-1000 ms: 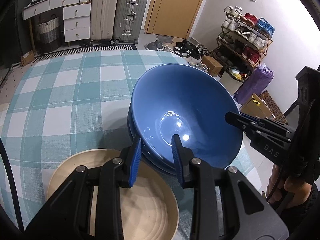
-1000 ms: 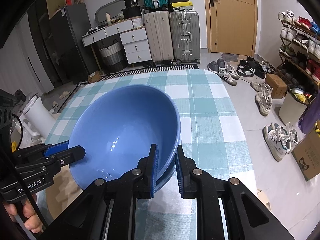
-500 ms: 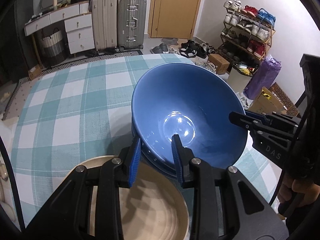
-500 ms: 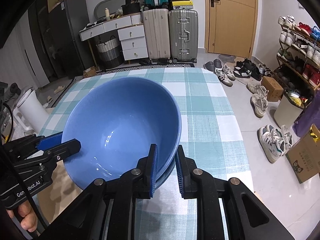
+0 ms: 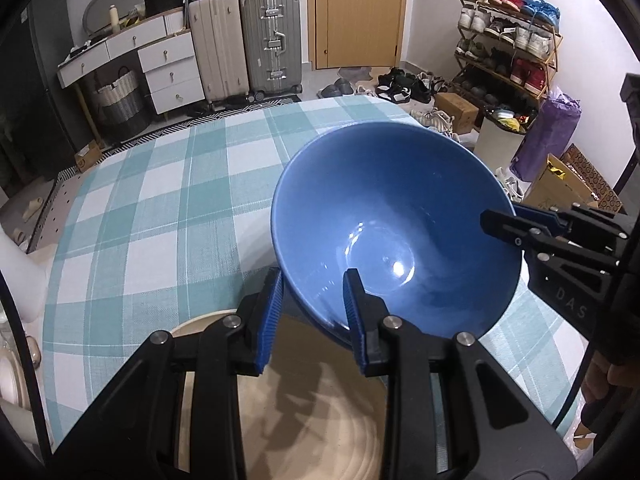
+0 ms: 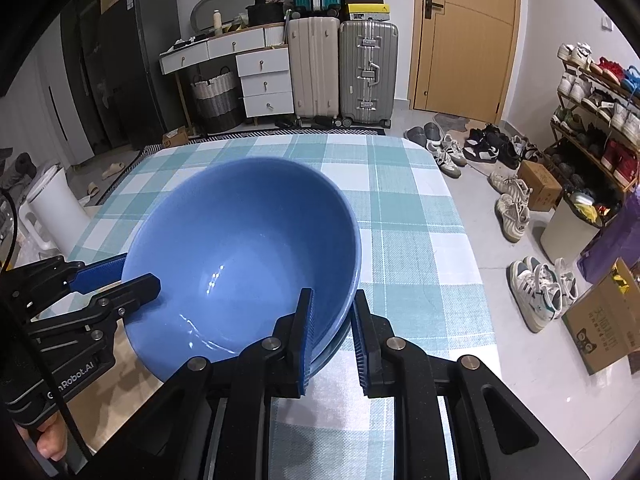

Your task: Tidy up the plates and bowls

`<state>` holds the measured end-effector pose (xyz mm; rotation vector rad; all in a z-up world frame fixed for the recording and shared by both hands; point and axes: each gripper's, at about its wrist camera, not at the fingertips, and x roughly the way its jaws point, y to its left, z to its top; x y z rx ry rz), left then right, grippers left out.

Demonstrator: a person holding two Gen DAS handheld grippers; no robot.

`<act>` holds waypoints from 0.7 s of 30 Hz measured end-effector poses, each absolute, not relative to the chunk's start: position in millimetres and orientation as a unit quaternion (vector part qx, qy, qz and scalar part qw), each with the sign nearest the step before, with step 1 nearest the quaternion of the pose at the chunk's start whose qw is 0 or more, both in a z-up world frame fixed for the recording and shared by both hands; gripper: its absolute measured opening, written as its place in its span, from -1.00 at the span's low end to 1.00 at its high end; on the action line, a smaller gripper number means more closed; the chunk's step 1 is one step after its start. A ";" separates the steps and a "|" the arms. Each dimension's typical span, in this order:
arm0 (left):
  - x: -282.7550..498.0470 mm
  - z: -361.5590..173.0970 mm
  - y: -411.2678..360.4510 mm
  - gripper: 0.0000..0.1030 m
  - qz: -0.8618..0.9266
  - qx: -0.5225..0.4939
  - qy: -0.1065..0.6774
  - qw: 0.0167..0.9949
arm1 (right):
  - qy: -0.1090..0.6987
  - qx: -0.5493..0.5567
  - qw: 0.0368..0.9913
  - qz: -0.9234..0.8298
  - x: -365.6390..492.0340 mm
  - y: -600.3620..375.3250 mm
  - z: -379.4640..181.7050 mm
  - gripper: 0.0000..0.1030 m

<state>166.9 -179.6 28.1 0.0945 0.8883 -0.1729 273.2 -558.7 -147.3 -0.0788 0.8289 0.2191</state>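
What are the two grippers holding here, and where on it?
Both hold the stacked blue bowls by the rim: the left gripper on the side nearest its camera, the right gripper on the opposite side.

A blue bowl [image 5: 396,224] above a beige plate [image 5: 320,408] and a teal-and-white checked tablecloth [image 5: 168,208]; black tongs [image 5: 314,312] with blue pads.

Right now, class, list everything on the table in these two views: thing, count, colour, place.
Blue bowls: at least two, nested, gripped at both rims, over the table's near right part.
Beige plate: one, near edge, beneath the left gripper.
Tablecloth: one, teal and white check, covering the table.
Left gripper: black with blue pads, shut on the bowls' rim.
Right gripper: same colours, shut on the opposite rim.
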 end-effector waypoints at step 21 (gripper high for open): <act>177.0 22.1 -166.0 -0.36 -0.098 0.021 0.438 0.893 | 0.412 -0.035 0.904 0.108 274.1 -568.7 -148.6 -0.43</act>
